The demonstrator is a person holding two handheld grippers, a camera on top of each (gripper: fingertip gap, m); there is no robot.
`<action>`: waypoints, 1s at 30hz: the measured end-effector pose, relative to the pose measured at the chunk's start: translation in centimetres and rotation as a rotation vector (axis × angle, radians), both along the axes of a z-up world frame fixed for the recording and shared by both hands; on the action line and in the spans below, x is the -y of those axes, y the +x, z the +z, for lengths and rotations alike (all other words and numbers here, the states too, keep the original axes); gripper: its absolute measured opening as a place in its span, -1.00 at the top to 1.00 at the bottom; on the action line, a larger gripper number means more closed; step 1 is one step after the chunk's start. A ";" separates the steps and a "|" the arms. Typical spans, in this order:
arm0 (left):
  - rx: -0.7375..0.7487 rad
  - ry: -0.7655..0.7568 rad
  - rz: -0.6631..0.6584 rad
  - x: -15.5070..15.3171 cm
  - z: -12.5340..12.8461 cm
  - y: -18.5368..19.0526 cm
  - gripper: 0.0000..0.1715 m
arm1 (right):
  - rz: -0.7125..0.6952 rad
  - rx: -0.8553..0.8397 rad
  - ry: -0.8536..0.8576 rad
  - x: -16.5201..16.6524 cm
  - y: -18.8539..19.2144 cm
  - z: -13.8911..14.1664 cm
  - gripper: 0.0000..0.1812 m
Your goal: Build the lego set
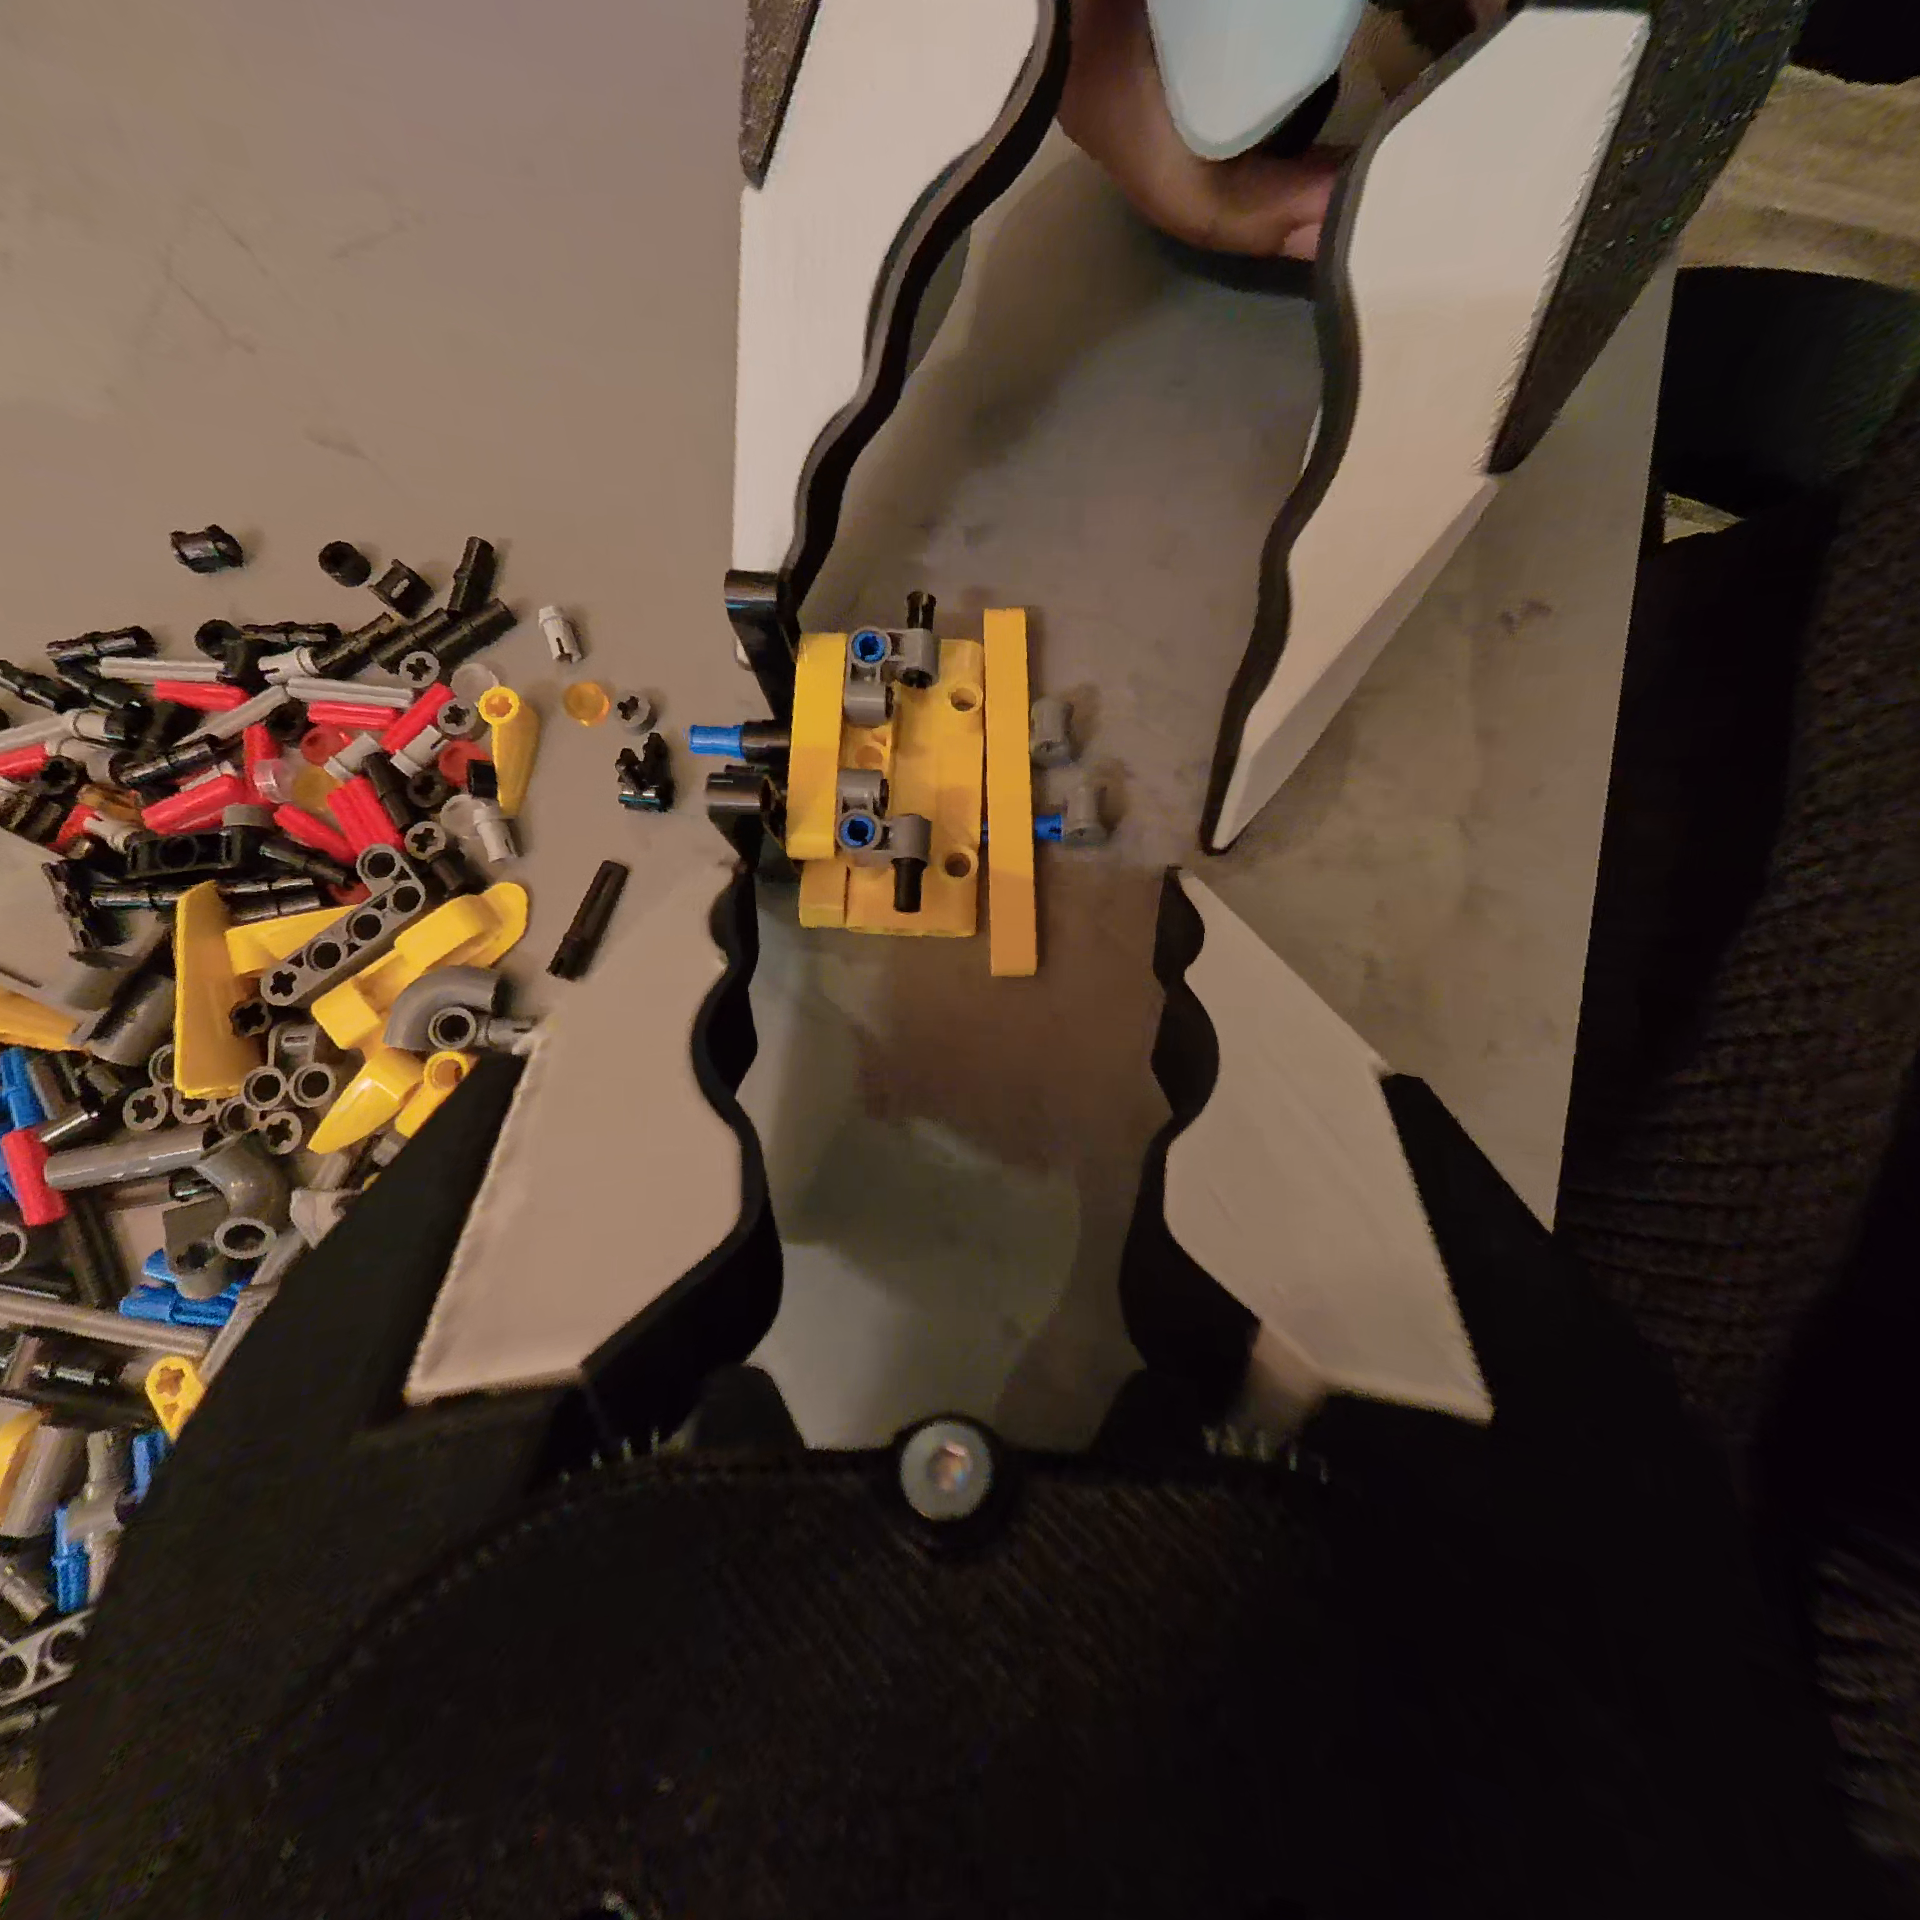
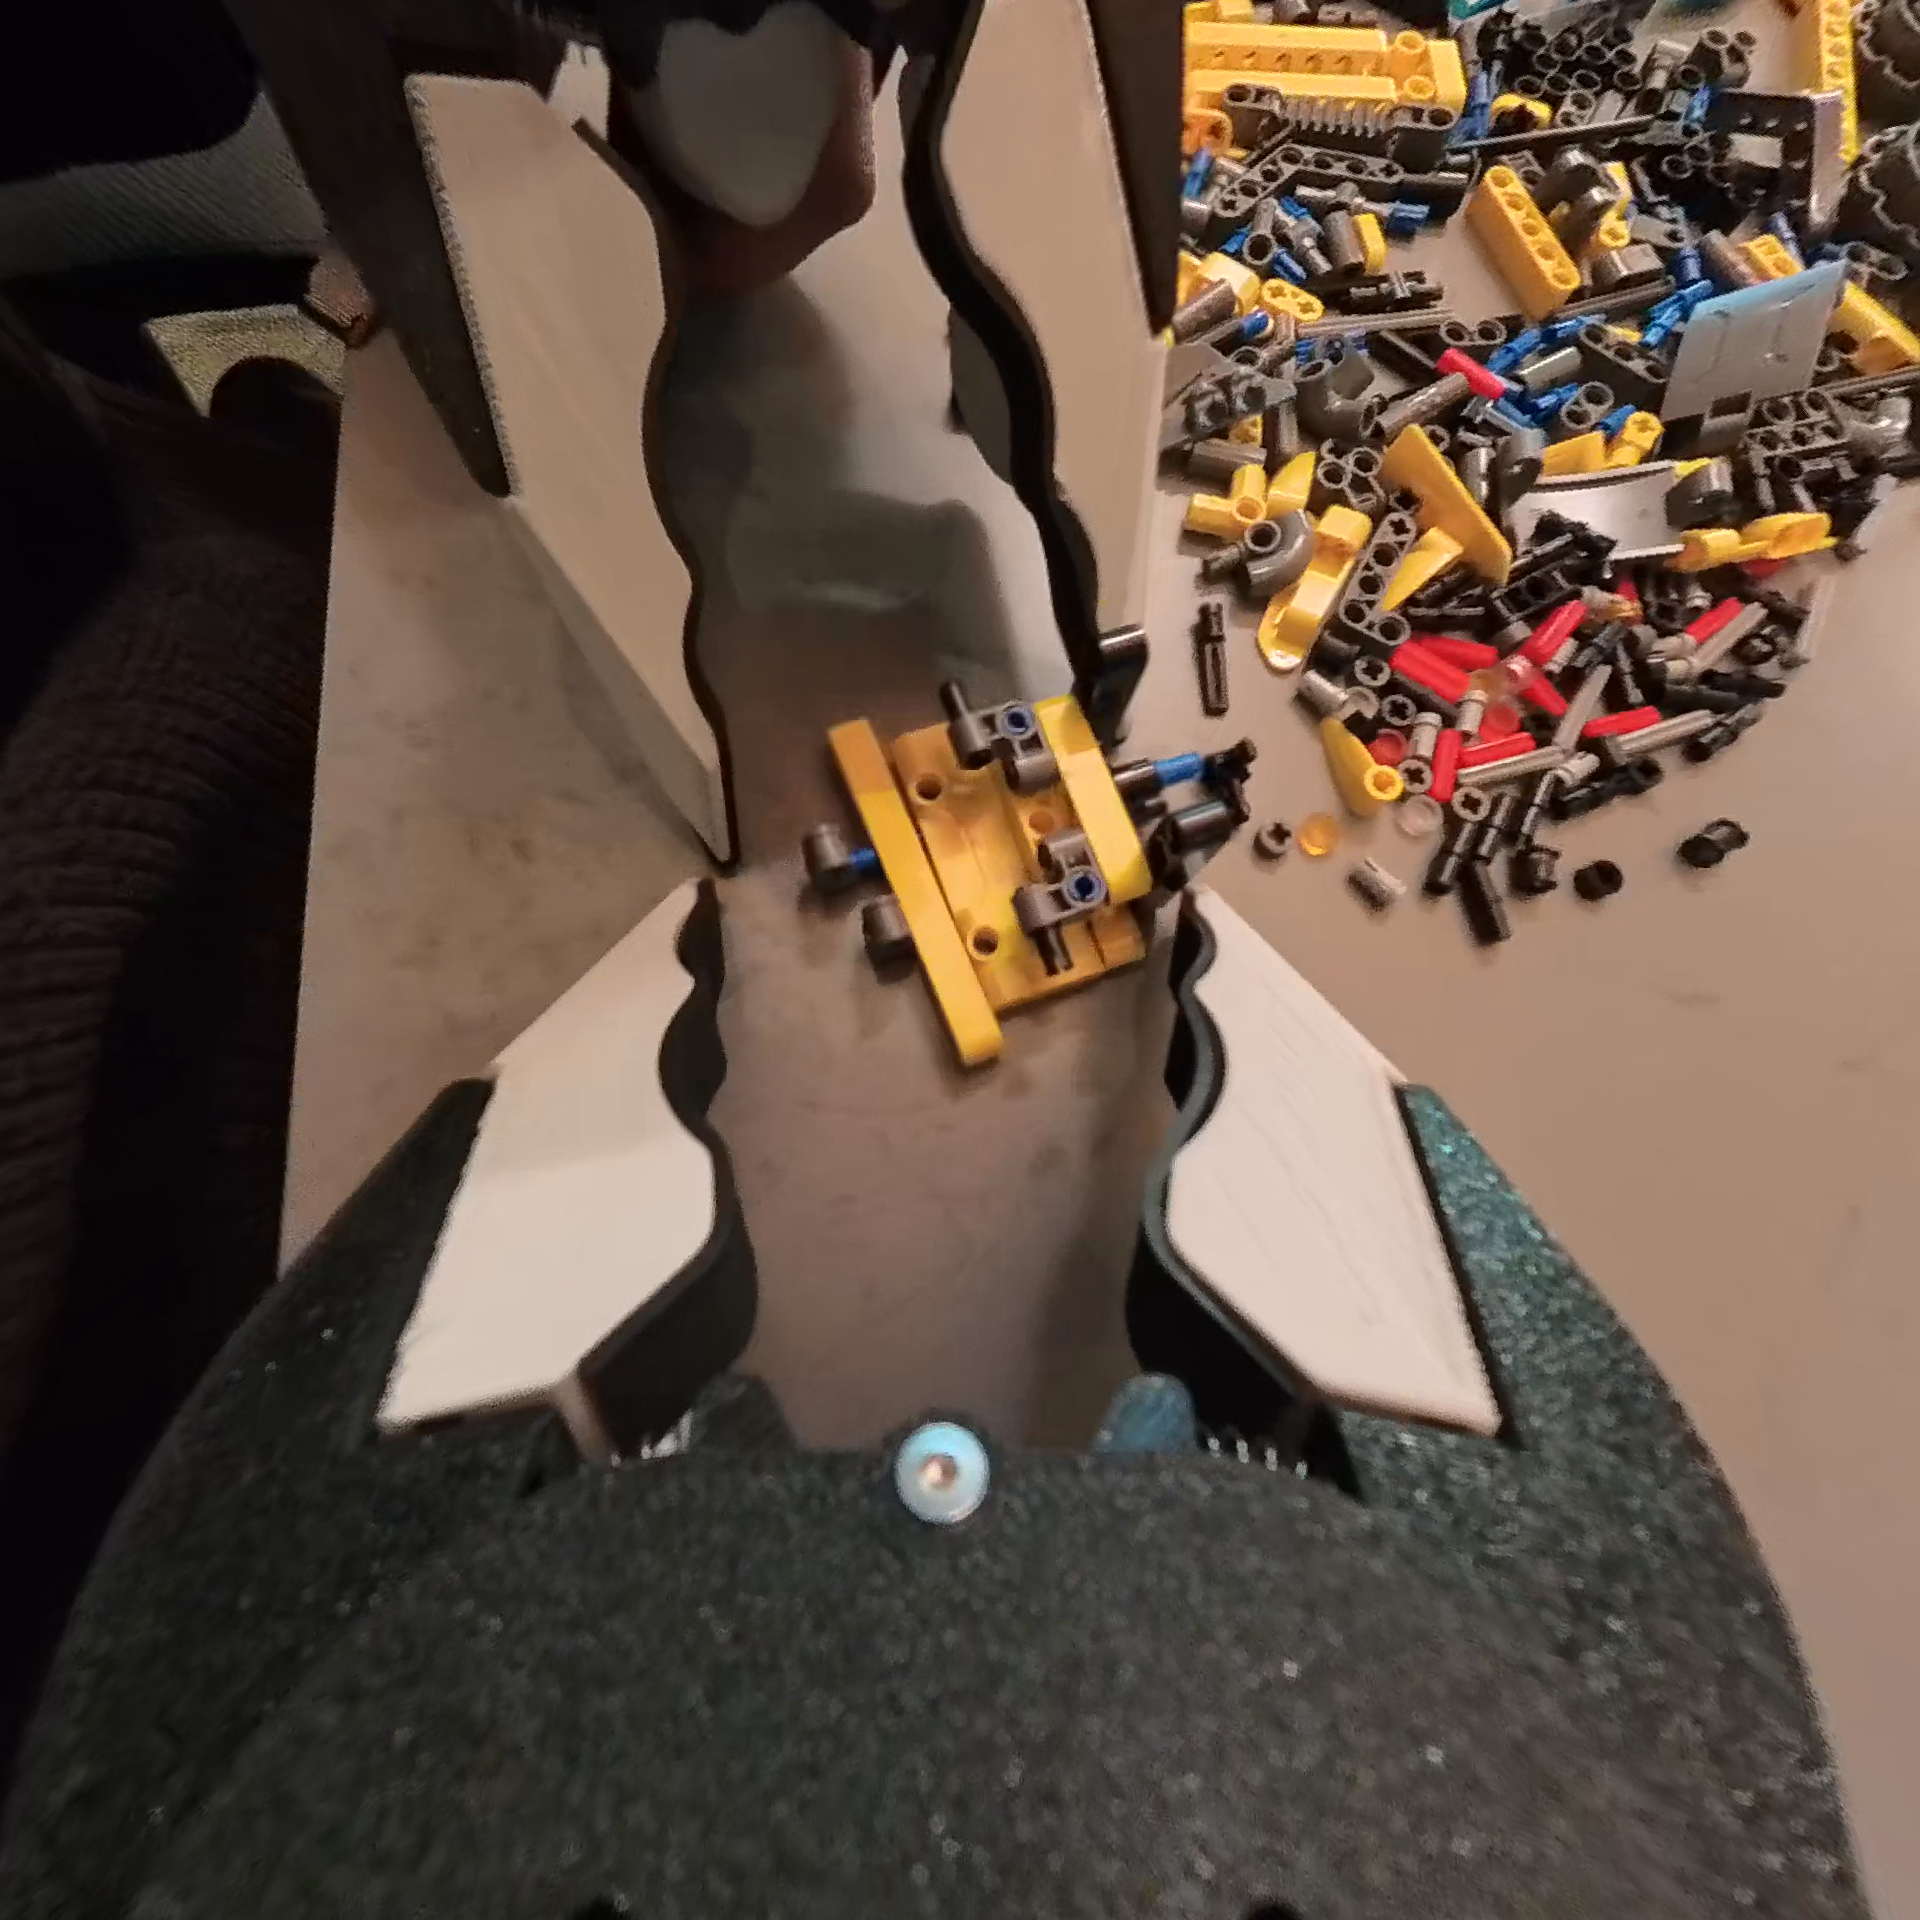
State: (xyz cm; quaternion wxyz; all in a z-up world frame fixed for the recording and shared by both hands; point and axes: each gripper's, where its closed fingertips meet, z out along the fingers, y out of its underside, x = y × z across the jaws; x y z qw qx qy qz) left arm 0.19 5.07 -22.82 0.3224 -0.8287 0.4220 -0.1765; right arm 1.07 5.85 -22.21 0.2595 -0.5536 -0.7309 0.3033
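Both grippers faced each other tip to tip with jaws spread wide, the left gripper from six o'clock and the right gripper opposite, flanking the yellow brick assembly on the bench, the loose-parts pile at nine o'clock.

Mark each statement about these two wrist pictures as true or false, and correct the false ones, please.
1. A yellow assembly of building pieces lies on the grey table between the two pairs of tongs. True.
2. The left tongs are shut on a red pin. False: they are open and hold nothing.
3. The right tongs are open. True.
4. The loose pile of pieces holds only yellow parts. False: it also holds black, grey, red and blue parts.
5. Blue pins sit in the assembly's grey connectors. True.
6. The assembly is lifted off the table. False: it rests on the table.
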 end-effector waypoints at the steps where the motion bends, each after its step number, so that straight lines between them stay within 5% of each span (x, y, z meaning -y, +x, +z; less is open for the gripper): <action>1: -0.001 0.001 -0.003 0.1 0.0 0.0 0.18 | 0.002 0.001 -0.003 0.0 -0.2 0.0 0.04; 3: -0.006 0.008 -0.011 0.3 0.2 -0.1 0.37 | 0.010 -0.001 -0.013 0.0 -0.4 0.1 0.08; 6: 0.003 0.012 -0.004 0.5 0.2 0.0 0.39 | 0.030 0.003 0.002 0.0 -0.4 0.0 0.12; 12: 0.027 0.004 0.010 0.5 0.1 0.2 0.32 | 0.126 0.021 0.005 0.4 0.4 0.0 0.07; 17: 0.108 -0.081 0.060 1.1 0.5 1.2 0.07 | 0.250 0.024 0.041 0.6 0.9 -0.2 0.05; 25: 0.069 -0.001 0.147 0.4 0.3 1.1 0.41 | 0.293 0.013 0.014 0.5 0.9 -0.2 0.14; 30: 0.065 0.008 0.132 0.5 0.3 1.2 0.41 | 0.279 0.008 0.010 0.3 0.9 -0.2 0.24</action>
